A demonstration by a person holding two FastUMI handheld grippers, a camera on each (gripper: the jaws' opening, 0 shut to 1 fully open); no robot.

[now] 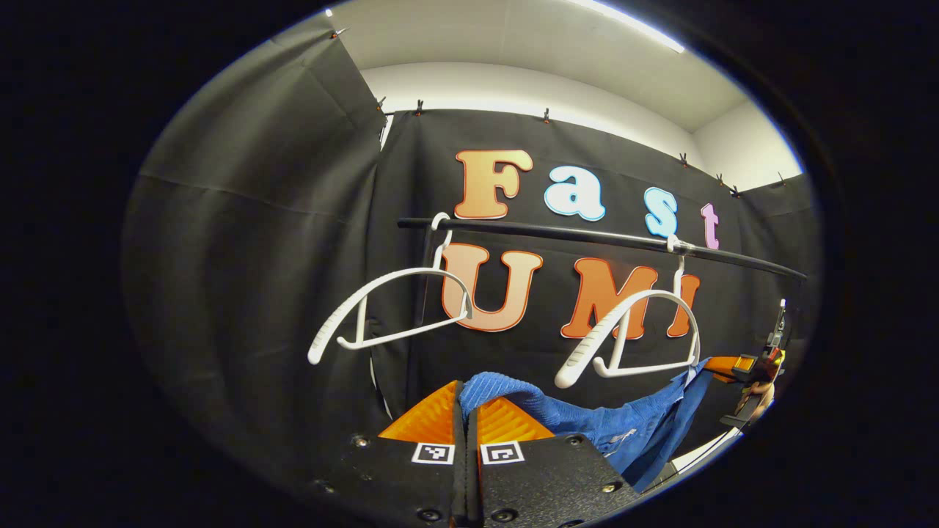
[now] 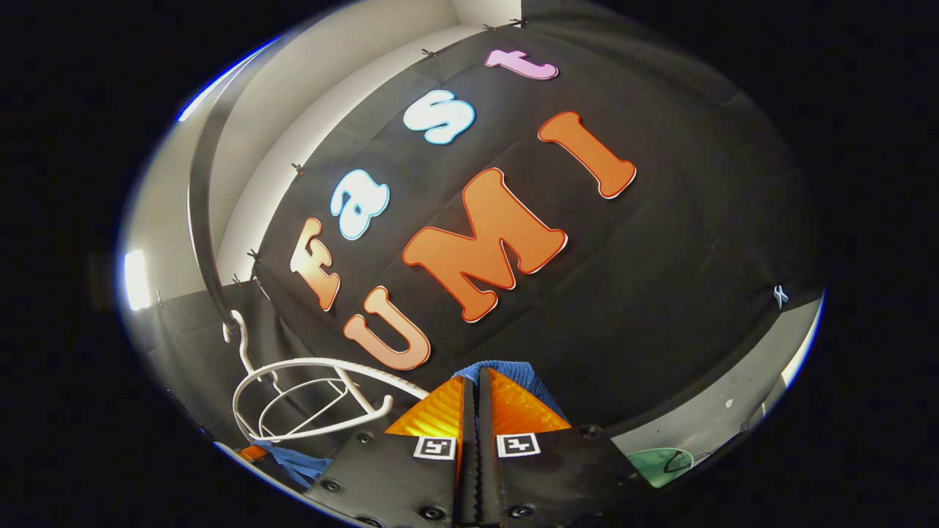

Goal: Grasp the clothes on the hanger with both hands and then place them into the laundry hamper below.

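A blue garment (image 1: 609, 418) stretches between the two grippers, off the hangers and below them. My left gripper (image 1: 466, 400) is shut on one bunched end of it. In the left gripper view the right gripper (image 1: 748, 367), held by a hand, grips the far end at the right. In the right gripper view my right gripper (image 2: 473, 381) is shut on a fold of the blue garment (image 2: 506, 368), and more blue cloth (image 2: 293, 460) hangs at the lower left. Two bare white hangers (image 1: 396, 308) (image 1: 638, 337) hang on the black rail (image 1: 587, 236).
The two white hangers (image 2: 308, 403) sit close together at the lower left of the right gripper view, under the curved black rail (image 2: 198, 220). A green round object (image 2: 660, 463) lies on the pale floor at the lower right.
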